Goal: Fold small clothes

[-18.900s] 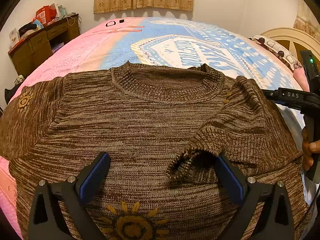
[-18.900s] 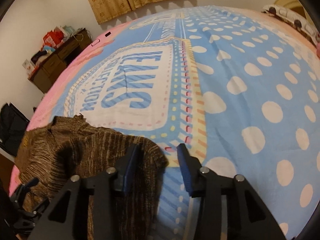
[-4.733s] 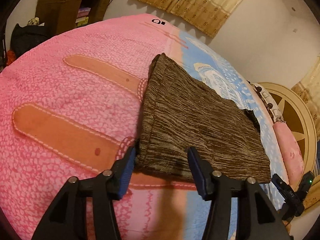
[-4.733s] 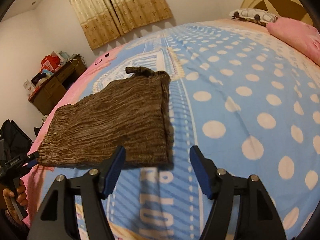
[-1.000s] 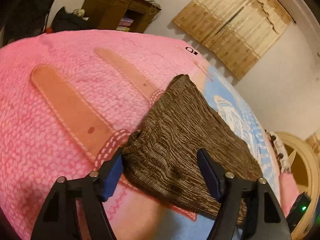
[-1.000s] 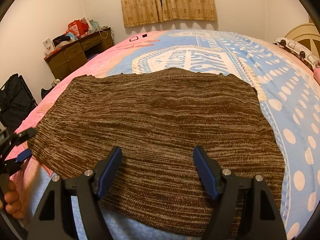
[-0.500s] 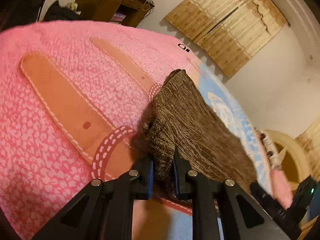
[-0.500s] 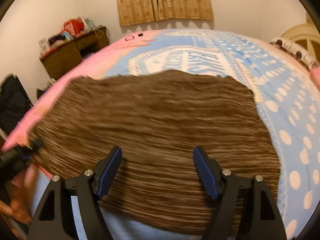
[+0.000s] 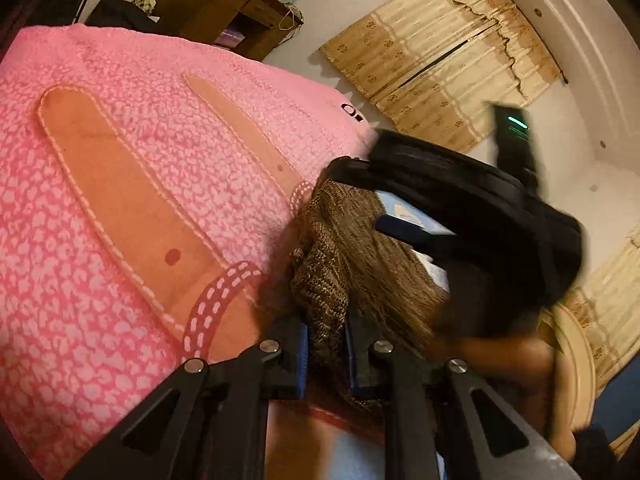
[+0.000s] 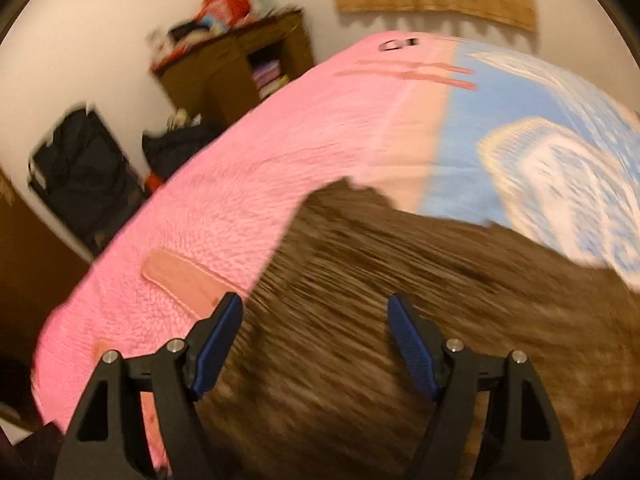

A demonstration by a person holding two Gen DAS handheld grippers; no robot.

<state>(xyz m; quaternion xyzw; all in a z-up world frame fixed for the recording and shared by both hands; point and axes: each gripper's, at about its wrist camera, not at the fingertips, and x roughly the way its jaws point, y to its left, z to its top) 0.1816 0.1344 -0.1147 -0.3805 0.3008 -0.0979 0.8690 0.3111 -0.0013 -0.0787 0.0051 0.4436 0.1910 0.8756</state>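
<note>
Now the left gripper [image 9: 326, 354] is clamped on a bunched corner of the brown knit sweater [image 9: 352, 248], its blue pads pressing the cloth from both sides; its jaws have just closed in from a wider stance, with that corner between them. The sweater lies folded flat on the bed cover [image 9: 120, 208], and the pinched corner sits at the near edge of the garment, where the pink part of the cover meets the pale blue part. In the right wrist view the same sweater [image 10: 420, 320] spreads across the lower middle of the picture, its far edge reaching onto the blue printed area of the cover [image 10: 248, 184]; the picture is smeared, so the weave shows only as streaks. The right gripper [image 10: 314, 344] stands wide open above the sweater, close to the garment's left edge, with nothing pinched between its blue pads; whether the fingertips touch the cloth I cannot tell. In the left wrist view that right gripper [image 9: 460, 204] appears as a dark, blurred body over the far part of the sweater, with a small green light on its upper part and a hand [image 9: 516, 364] below it. Beyond the far edge of the bed stand a brown wooden desk [image 10: 240, 68] with clutter on top, dark bags [image 10: 84, 176] against the white wall, and beige patterned curtains [image 9: 436, 72].
</note>
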